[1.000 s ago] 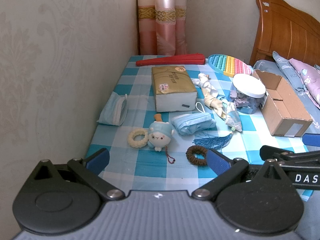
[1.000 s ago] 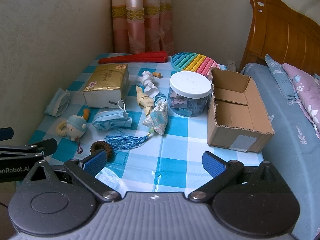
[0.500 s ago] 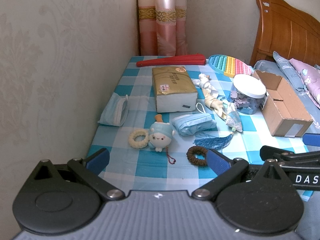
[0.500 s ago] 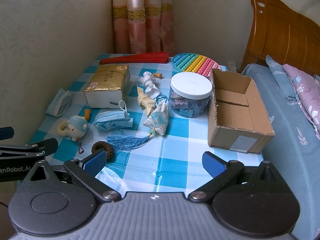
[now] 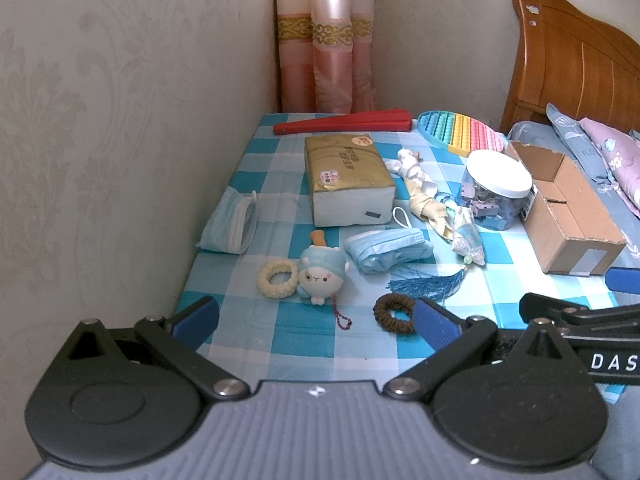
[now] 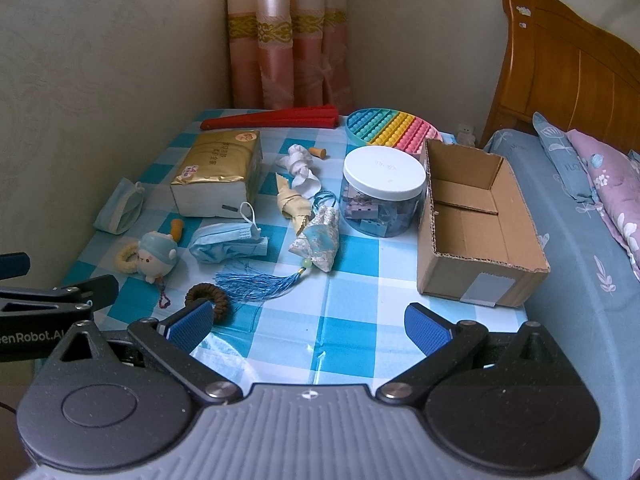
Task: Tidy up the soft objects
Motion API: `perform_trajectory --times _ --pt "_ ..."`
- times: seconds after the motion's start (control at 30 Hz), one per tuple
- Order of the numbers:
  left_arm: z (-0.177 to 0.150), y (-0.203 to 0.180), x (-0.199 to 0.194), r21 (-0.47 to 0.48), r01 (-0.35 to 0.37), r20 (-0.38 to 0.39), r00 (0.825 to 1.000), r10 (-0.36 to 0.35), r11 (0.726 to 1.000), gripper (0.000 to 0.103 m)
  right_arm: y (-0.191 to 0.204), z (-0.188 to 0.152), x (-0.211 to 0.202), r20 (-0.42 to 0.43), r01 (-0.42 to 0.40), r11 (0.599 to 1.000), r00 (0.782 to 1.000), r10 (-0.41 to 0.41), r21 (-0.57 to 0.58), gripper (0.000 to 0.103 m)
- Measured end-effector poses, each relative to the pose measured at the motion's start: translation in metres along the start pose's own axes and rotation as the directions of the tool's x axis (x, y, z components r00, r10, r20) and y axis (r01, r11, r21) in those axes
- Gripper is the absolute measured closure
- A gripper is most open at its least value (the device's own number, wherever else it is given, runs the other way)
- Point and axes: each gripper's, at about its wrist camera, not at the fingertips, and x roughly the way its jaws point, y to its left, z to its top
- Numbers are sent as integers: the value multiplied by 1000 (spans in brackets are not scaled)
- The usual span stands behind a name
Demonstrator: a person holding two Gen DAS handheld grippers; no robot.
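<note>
Soft things lie on the blue checked table (image 5: pixel 280 332): a small plush toy (image 5: pixel 322 272), a cream hair tie (image 5: pixel 277 279), a brown hair tie (image 5: pixel 394 313), a crumpled blue mask (image 5: pixel 386 243), a folded mask (image 5: pixel 230 224) by the wall, a tasselled sachet (image 6: pixel 318 236) and knotted cloths (image 6: pixel 298 184). An open cardboard box (image 6: pixel 472 220) stands at the right, with nothing visible inside. My left gripper (image 5: pixel 316 320) is open and empty near the front edge, just before the plush. My right gripper (image 6: pixel 308 324) is open and empty, right of the brown hair tie (image 6: pixel 208 300).
A gold tissue pack (image 5: pixel 346 178), a red folded fan (image 5: pixel 344 125), a rainbow pop toy (image 5: pixel 460 132) and a white-lidded jar of bricks (image 6: pixel 382 192) stand further back. A wall runs along the left. A bed with pillows (image 6: pixel 600 184) lies to the right.
Both views have shifted very slightly; the table objects sit a touch lower in frame. Nothing on the table has moved and both grippers stay open.
</note>
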Motion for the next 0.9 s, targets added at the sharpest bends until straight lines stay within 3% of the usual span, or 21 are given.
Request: perform_trajectory --times 0.9 --pt "0 0 0 1 4 -2 1000 -4 1000 0 1 2 3 12 0 999 1000 0 -35 0"
